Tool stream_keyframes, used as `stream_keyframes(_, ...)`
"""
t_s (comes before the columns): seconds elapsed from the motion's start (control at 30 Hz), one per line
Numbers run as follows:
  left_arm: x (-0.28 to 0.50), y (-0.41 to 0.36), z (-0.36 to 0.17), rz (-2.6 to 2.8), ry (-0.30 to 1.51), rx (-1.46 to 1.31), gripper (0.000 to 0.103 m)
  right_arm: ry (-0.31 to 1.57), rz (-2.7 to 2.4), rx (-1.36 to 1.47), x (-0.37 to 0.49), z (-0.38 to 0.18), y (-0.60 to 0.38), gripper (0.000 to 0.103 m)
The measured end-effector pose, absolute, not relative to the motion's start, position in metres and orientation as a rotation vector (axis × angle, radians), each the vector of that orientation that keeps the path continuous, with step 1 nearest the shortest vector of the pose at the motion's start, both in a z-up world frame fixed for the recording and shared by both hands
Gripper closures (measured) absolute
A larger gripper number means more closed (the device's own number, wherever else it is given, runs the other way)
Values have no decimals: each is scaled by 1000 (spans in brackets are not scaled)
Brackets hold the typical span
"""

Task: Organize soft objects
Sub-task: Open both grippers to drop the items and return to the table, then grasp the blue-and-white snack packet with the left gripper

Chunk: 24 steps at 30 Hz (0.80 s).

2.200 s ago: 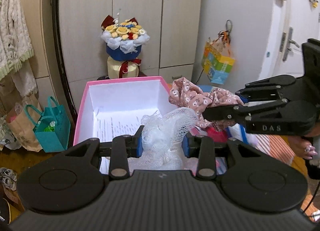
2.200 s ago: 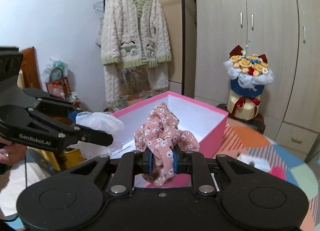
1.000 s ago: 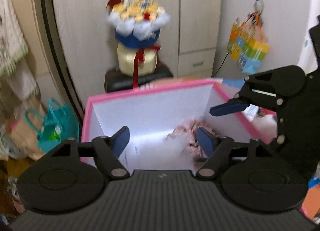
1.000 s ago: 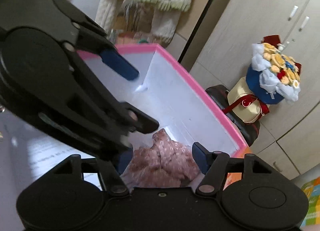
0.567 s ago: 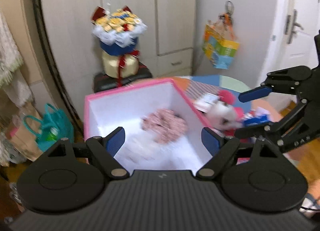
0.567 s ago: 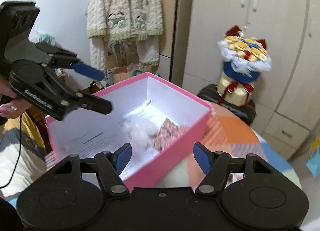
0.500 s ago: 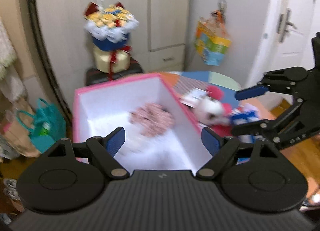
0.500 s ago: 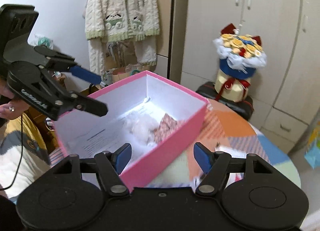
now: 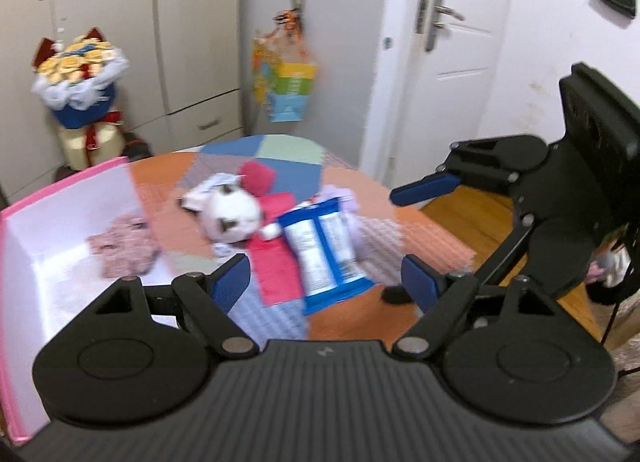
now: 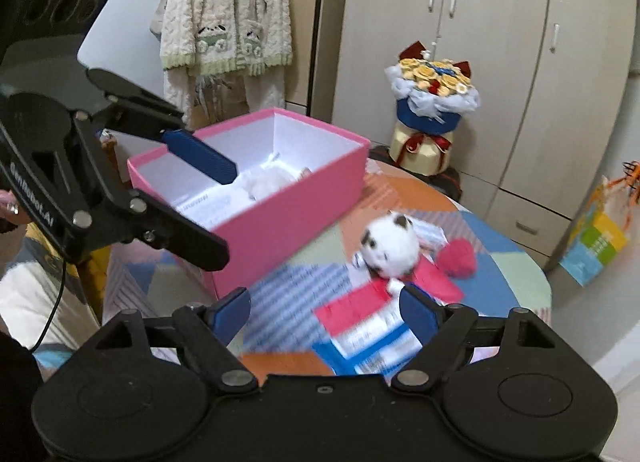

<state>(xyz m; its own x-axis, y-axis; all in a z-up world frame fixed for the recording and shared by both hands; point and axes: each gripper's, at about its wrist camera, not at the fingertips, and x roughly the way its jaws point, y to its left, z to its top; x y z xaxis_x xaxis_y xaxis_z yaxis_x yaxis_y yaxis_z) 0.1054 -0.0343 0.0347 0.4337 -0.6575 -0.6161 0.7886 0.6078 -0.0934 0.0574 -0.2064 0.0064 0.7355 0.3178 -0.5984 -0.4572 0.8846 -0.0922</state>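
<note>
Two empty claws, left (image 9: 326, 288) and right (image 10: 326, 310), above plush toy (image 10: 390, 248).

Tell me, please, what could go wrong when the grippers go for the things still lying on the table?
The white plush toy lies on the red cloth, beside the blue packet; a grab may drag a neighbour along. The pink box stands close and could be pushed.

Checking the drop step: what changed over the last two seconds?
Both grippers let go: the floral cloth and white mesh now lie in the pink box. Left gripper is open; right gripper is opening, empty. Both swung to the table. Plush unmoved.
</note>
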Motion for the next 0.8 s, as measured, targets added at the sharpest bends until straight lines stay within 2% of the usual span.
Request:
stream_keyframes(0.17,110,-62,12,-952,705,185,24,604,392,-248,46,-18,-218,15)
stream_keyframes(0.4,131,-86,-26,-916,758,141,37,596,377,-222,56,-57,-227,16)
stream_keyframes(0.53,149,-97,-48,-887,802,112,42,561,374,-241,64,-79,-224,16)
stream_keyframes(0.8,178,-107,-80,-817,835,63,42,548,328,-215,82,-110,-222,16)
